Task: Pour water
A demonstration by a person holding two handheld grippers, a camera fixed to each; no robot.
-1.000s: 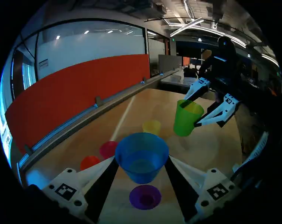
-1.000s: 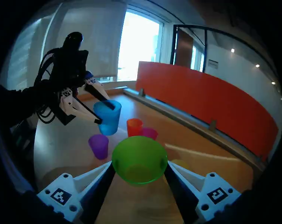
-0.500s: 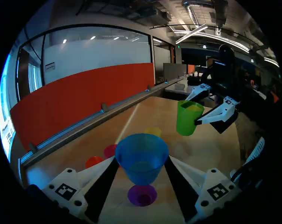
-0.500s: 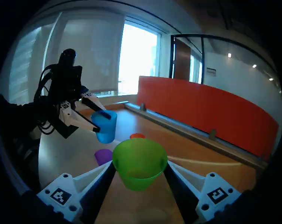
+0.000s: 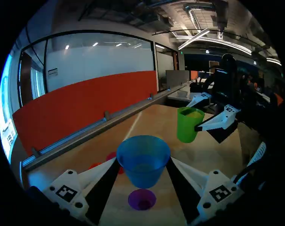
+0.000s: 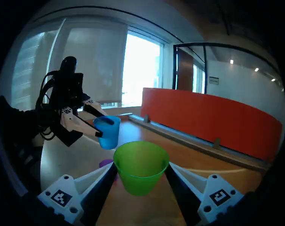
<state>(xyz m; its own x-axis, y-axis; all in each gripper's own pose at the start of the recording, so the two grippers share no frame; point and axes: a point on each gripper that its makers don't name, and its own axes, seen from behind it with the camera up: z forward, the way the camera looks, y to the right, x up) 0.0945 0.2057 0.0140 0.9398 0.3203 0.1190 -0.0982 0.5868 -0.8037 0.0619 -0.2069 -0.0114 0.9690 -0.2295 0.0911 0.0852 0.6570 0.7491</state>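
Your left gripper [image 5: 143, 161] is squeezing the blue cup [image 5: 143, 169], and your right gripper [image 6: 141, 165] is squeezing the green cup [image 6: 141, 179]. Both cups are standing upright in the air. From your left gripper, the green cup is hanging ahead and to the right, not touching the blue cup.

The wooden table [image 5: 153, 120] carries a purple cup [image 5: 141, 199] and, seemingly, a pink one [image 5: 111, 155].

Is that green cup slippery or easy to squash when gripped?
Probably light and slightly springy: the green cup looks like thin, translucent plastic. Its sides taper downward, so it likely wedges in the right tool rather than sliding out. Its wide mouth should spill readily when tipped.
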